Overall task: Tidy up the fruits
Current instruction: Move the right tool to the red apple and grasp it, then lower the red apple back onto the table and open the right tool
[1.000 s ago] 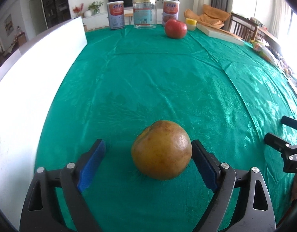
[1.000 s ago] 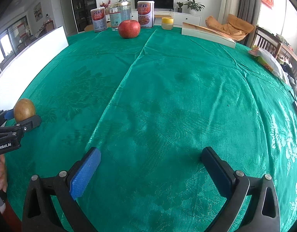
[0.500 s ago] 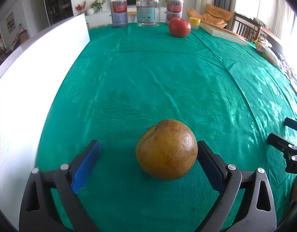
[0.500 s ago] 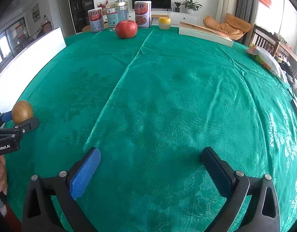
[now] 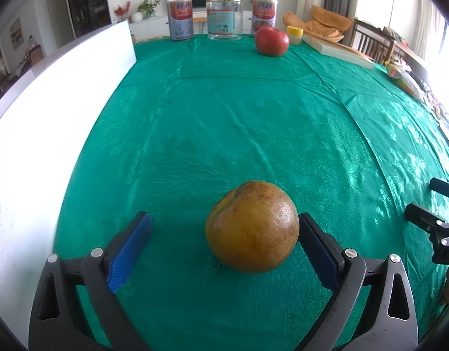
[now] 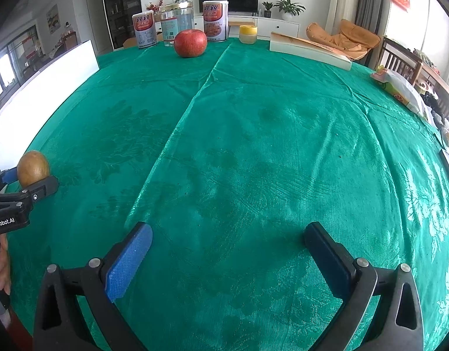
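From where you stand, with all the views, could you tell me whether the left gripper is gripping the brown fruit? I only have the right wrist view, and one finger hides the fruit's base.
Observer: No, the left gripper is open. Its blue pad stands clear of the brown fruit, with green tablecloth showing between them.
Operator: Thank you. And the other pad?
Observer: The dark pad sits right at the fruit's side; I cannot tell whether it touches.
Operator: Is the fruit lifted at all?
Observer: No, it rests on the tablecloth, with its shadow directly beneath it.
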### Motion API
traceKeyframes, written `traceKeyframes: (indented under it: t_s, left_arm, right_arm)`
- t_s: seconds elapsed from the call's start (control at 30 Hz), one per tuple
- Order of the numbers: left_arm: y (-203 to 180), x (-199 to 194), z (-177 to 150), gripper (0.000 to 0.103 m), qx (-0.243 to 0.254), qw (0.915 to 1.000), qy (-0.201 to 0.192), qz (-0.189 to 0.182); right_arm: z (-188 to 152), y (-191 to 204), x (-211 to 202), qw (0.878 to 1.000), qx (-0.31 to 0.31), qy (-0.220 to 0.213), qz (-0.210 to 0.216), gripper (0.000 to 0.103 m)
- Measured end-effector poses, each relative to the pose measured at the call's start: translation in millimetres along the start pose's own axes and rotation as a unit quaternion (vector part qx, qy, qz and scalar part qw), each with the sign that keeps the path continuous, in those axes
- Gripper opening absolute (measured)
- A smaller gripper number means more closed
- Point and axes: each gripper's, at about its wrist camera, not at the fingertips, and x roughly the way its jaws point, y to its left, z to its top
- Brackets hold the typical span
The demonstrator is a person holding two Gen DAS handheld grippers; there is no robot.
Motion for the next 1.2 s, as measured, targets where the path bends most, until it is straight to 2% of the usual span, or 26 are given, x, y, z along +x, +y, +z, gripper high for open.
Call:
traceKeyframes:
  t_s: [0.1, 0.3, 0.53, 0.7, 0.8, 0.83, 0.9, 0.93, 1.07, 1.2]
  left_arm:
    - [0.0, 0.0, 0.0, 0.099, 0.000, 1.0000, 0.000, 0.000]
    - [-0.1, 0.1, -0.1, 0.099, 0.000, 1.0000, 0.000, 0.000]
    - [-0.2, 0.4, 0.0, 0.099, 0.000, 1.0000, 0.000, 0.000]
    - [-0.1, 0.4, 0.1, 0.099, 0.000, 1.0000, 0.000, 0.000]
    - [0.0, 0.4, 0.0, 0.099, 0.000, 1.0000, 0.000, 0.000]
    - [0.0, 0.4, 0.0, 0.099, 0.000, 1.0000, 0.000, 0.000]
    - [0.0, 0.3, 0.1, 0.099, 0.000, 1.0000, 0.000, 0.000]
    - [0.1, 0.3, 0.1, 0.099, 0.000, 1.0000, 0.000, 0.000]
    - [0.0, 0.4, 0.0, 0.099, 0.000, 1.0000, 0.000, 0.000]
    - [0.0, 0.3, 0.0, 0.100, 0.000, 1.0000, 0.000, 0.000]
  right_arm:
    - [21.8, -6.0, 9.7, 0.999, -0.023, 0.028, 0.022, 0.103]
    - [108.4, -25.6, 37.8, 0.998, 0.010, -0.016, 0.056, 0.103]
    - [227.3, 15.5, 98.1, 0.997, -0.023, -0.063, 0.042, 0.103]
    - [283.9, 37.2, 137.2, 0.997, -0.015, -0.064, 0.030, 0.102]
    - [298.5, 44.3, 158.4, 0.999, -0.014, -0.048, 0.020, 0.098]
    - [301.2, 45.8, 164.5, 0.999, -0.015, -0.041, 0.017, 0.094]
    - [303.3, 45.9, 173.1, 0.999, -0.010, -0.027, 0.023, 0.082]
    - [303.2, 44.3, 174.9, 0.999, -0.003, -0.021, 0.041, 0.070]
    - [289.8, 40.6, 164.2, 0.999, 0.010, -0.009, 0.044, 0.067]
    - [254.0, 31.0, 136.8, 0.997, 0.020, 0.011, 0.069, 0.067]
